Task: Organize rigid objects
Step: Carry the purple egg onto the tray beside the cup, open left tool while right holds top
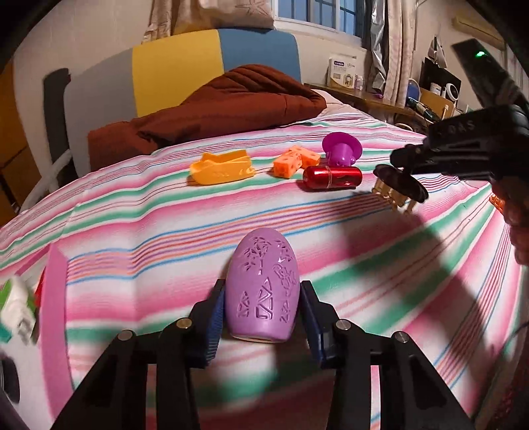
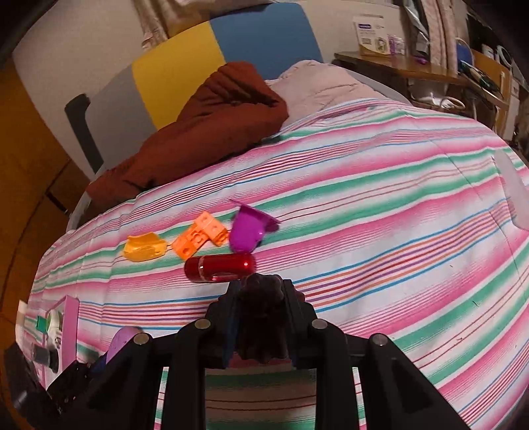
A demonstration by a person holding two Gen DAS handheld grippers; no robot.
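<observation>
Your two handheld grippers, both matte black

Your left gripper [image 1: 263,317] carries ribbed blue pads [image 1: 214,325] and round silver pivot screws; your right gripper [image 2: 261,317] matches it, with raised lettering along its side.

Place: home bedroom.
Evidence: striped bedspread [image 1: 297,205] over a bed; brown blanket [image 1: 211,109] at 11 o'clock; curtained window [image 1: 317,13] at 12; cluttered desk [image 1: 380,99] at 2.

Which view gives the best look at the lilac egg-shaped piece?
The left wrist view: the lilac egg fills the centre, carved patterns sharp, between the left gripper's fingers. The right wrist view shows only a sliver of it at the lower left, behind that gripper's black frame.
</observation>
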